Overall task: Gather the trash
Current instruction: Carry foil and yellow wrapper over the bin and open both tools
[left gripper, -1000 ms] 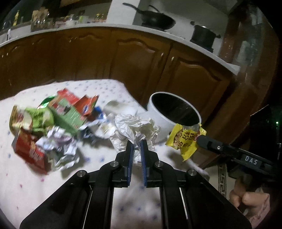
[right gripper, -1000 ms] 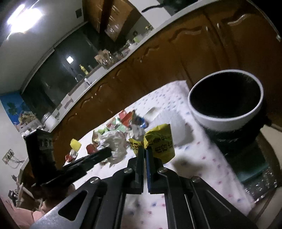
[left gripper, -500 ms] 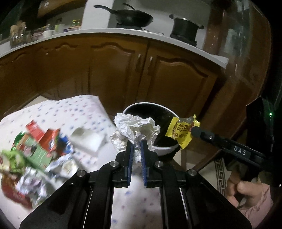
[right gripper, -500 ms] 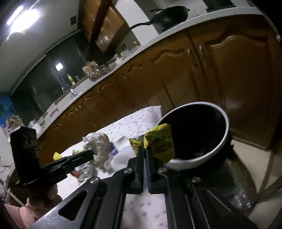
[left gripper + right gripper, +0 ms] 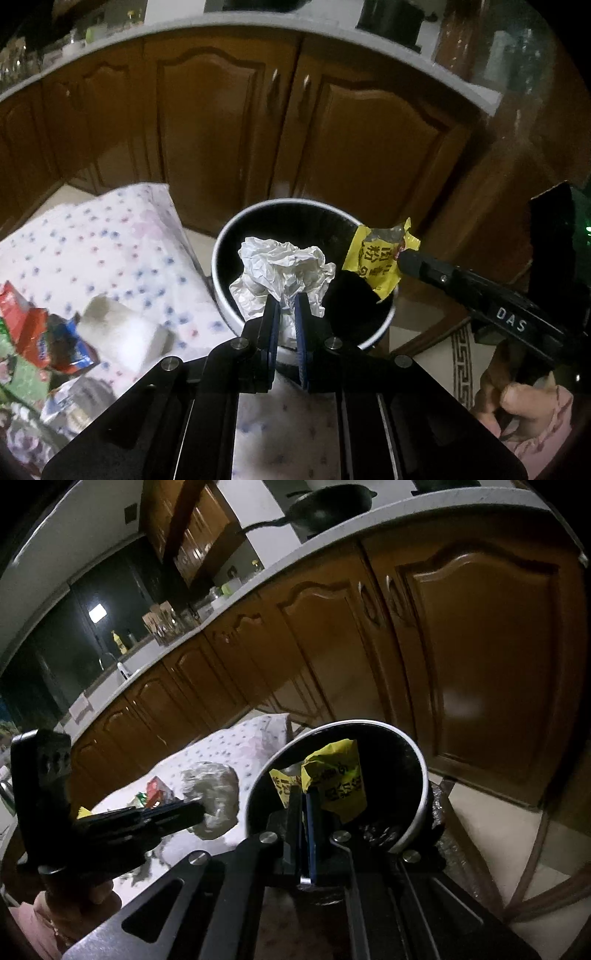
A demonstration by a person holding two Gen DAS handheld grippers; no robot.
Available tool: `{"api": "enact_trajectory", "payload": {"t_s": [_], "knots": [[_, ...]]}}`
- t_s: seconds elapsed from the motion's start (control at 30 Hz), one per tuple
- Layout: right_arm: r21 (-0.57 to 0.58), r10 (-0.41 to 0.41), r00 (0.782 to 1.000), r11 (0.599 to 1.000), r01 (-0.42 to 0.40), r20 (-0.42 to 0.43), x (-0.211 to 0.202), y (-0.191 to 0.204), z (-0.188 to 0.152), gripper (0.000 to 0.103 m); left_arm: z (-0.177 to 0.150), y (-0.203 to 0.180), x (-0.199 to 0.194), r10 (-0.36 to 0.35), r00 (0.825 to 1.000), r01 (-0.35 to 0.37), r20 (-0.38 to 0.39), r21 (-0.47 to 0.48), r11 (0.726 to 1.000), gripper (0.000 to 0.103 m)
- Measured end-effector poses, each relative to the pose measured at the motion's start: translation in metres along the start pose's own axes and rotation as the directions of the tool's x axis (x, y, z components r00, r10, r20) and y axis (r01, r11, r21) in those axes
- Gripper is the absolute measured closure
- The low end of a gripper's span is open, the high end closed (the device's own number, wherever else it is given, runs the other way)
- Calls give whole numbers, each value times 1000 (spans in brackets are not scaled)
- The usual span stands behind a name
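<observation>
- Kitchen at night: brown wooden cabinet doors [image 5: 229, 122] under a pale worktop, a black wok [image 5: 328, 506] sitting up on it.
- Bench [image 5: 110, 240] is covered with a white dotted cloth; the bin [image 5: 221, 258], white outside and black inside, stands just off its far right corner.
- My left tongs [image 5: 286, 314] are clenched on a crumpled white paper ball [image 5: 284, 269], held over the bin's mouth, toward its near-left side.
- My right tongs [image 5: 304, 805] are clenched on a yellow wrapper [image 5: 340, 782] with dark print; it hangs over the bin's opening on the right side, above the rim.
- In the left wrist view the right tongs come in from the right, wrapper [image 5: 376, 262] pinched at the tip, my right hand [image 5: 517, 402] on the handle.
- In the right wrist view the paper ball [image 5: 214, 797] looks blurred, left of the bin [image 5: 417, 812].
- Something crinkled and shiny lies at the bottom of the bin; can't tell what it is.
- More trash on the bench toward its left edge: red and blue packets [image 5: 48, 339], a white tissue wad [image 5: 122, 332], crumpled foil [image 5: 74, 406]. Green packaging at the very edge, cut off by the frame.
</observation>
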State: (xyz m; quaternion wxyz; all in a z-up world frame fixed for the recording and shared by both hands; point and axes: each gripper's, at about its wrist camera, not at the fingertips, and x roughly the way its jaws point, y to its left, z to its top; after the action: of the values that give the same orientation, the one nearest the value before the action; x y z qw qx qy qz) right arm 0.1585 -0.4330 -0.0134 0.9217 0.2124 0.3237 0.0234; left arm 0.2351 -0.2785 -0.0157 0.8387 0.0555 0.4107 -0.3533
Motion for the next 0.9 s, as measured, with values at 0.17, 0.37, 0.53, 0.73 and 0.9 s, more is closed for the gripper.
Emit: {"api": "enact_trajectory", "payload": {"t_s": [0.17,0.37,0.53,0.73,0.9], "knots": [[13,-28,999,1000,29,-45,19,-14,0,101,8,-5,21,-6,999,7,-34,12,1000,95],[21,-40,996,999,42,-80,34,-26,2,101,12,-13,39,1,998,1,-70,37,999,92],[74,-50,994,996,57,-99,38,-41,6,91,12,-12,49,15,994,-11,-108,35,999,58],[126,-39,995,991,50,-90,35,-54,7,68,11,-8,38,5,997,-3,-78,20,1000,48],[139,-24,998,990,33,-61,26,-47,1,50,-1,4,10,-8,1000,7,-16,-33,999,46]]}}
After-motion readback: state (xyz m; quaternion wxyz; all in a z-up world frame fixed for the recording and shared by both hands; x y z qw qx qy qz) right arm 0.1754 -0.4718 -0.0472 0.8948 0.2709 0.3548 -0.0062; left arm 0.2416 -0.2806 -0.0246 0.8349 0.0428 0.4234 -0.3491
